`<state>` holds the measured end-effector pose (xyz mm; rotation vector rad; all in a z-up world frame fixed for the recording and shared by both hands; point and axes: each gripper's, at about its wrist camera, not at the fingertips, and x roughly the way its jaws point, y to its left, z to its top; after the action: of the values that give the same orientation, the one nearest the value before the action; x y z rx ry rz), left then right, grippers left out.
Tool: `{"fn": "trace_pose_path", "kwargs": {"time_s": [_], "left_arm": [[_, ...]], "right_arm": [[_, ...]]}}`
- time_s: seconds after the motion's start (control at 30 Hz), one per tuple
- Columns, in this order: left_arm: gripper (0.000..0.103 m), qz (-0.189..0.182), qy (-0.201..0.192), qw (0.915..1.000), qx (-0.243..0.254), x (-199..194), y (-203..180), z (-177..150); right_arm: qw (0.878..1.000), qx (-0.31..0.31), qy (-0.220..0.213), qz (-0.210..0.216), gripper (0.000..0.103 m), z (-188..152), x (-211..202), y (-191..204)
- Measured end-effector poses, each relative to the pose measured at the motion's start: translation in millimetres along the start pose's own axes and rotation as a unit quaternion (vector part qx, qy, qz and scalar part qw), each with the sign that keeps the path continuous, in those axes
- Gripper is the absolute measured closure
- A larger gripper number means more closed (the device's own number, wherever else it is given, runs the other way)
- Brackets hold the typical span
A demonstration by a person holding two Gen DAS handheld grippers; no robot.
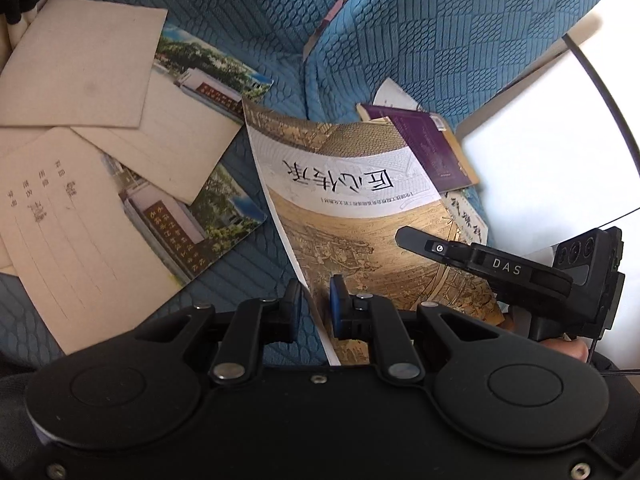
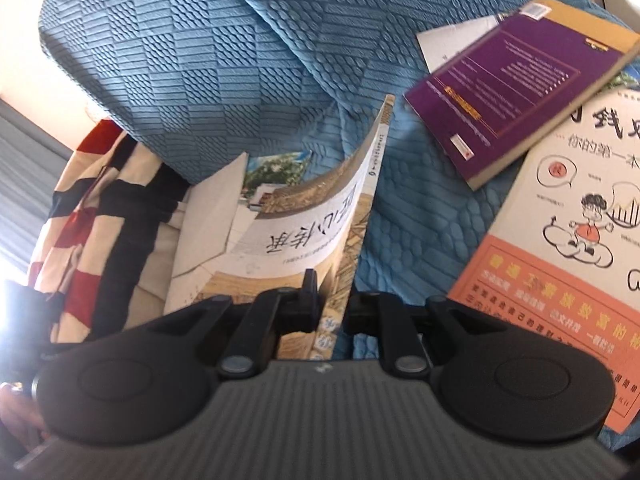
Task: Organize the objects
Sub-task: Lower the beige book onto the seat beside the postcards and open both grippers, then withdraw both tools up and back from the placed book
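A thin gold-and-white book with black Chinese title (image 1: pixel 360 200) is lifted off the blue sofa seat. My left gripper (image 1: pixel 316 312) is shut on its near left edge. My right gripper (image 2: pixel 334 304) is shut on the same book (image 2: pixel 304 232), which bends upward between its fingers. The right gripper also shows in the left wrist view (image 1: pixel 500 264) at the book's right side. A purple book (image 1: pixel 432 148) lies beyond it, also in the right wrist view (image 2: pixel 516 84). An orange-and-white book (image 2: pixel 560 248) lies at right.
Several beige notebooks with photo covers (image 1: pixel 100 160) lie spread on the blue textured sofa cover (image 1: pixel 248 4). A sofa cushion (image 2: pixel 168 56) stands behind. A red, black and cream striped bag (image 2: pixel 88 216) sits at left. A white surface (image 1: pixel 560 152) lies at right.
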<state>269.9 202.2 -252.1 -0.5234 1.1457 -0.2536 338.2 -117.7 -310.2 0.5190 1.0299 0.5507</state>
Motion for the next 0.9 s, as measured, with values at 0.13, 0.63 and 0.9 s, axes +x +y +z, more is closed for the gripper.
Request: {"fn": "trace_pose_path", "kwargs": {"time_s": [0.13, 0.63, 0.9], "left_arm": [[0.087, 0.014, 0.013, 0.9998, -0.007, 6.3, -0.4, -4.6], [0.07, 0.044, -0.036, 0.9984, 0.006, -30.2, -38.2, -5.0], [0.071, 0.049, -0.094, 0.9936, 0.04, -70.9, -89.9, -5.2]], "right_arm": [[0.999, 0.019, 0.02, -0.018, 0.081, -0.4, 4.5, -6.3], [0.996, -0.022, -0.013, -0.083, 0.048, 10.7, -52.4, 10.6], [0.991, -0.093, -0.056, -0.078, 0.048, 19.6, -104.0, 60.6]]}}
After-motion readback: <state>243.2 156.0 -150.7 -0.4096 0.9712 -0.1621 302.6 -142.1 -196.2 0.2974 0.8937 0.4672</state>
